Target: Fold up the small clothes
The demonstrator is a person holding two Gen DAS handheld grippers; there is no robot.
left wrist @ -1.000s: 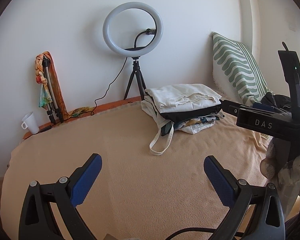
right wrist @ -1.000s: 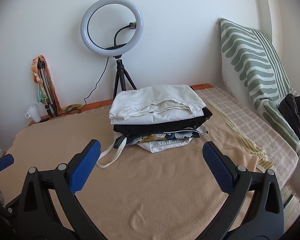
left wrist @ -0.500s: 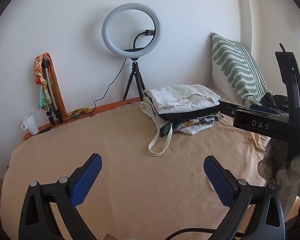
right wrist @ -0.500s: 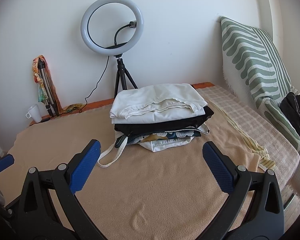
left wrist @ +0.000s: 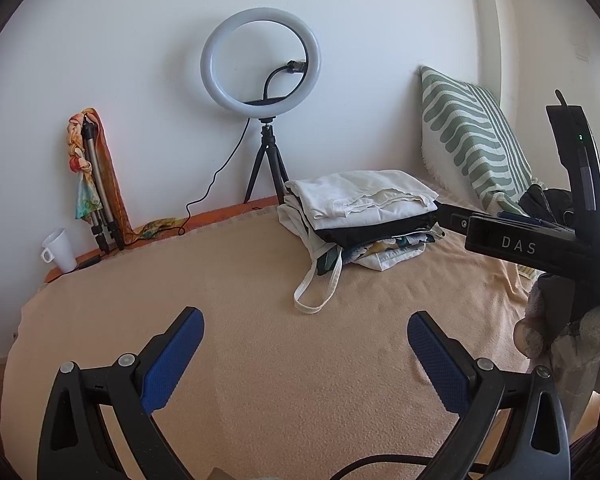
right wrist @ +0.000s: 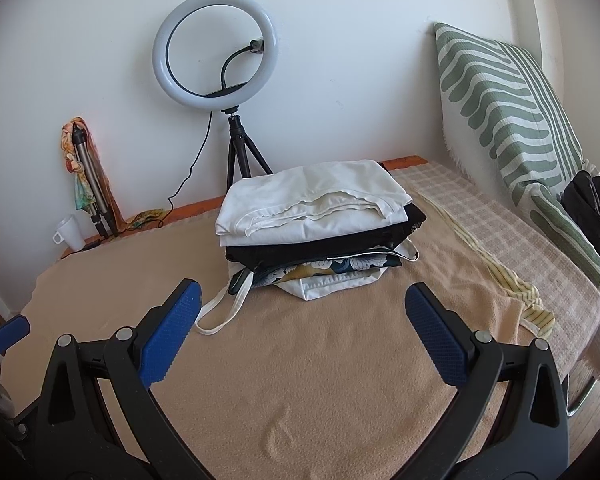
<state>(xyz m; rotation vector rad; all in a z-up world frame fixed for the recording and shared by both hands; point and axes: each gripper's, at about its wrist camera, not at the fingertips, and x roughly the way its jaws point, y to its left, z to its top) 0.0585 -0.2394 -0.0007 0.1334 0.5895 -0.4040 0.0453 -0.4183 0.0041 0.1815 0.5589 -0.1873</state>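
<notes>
Folded clothes stack [right wrist: 316,228] on beige blanket [right wrist: 340,360], ahead of your left tool [left wrist: 305,354] and right tool [right wrist: 302,334], both spread wide, empty.

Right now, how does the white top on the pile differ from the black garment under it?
The white top lies on top of the pile, fully exposed; the black garment sits beneath it, showing only its edge. The white top's hem is wavy and loose at the front, while the black garment's edge reads as a flat, even band. Both are folded and stacked on the beige blanket, and neither gripper touches them.
</notes>
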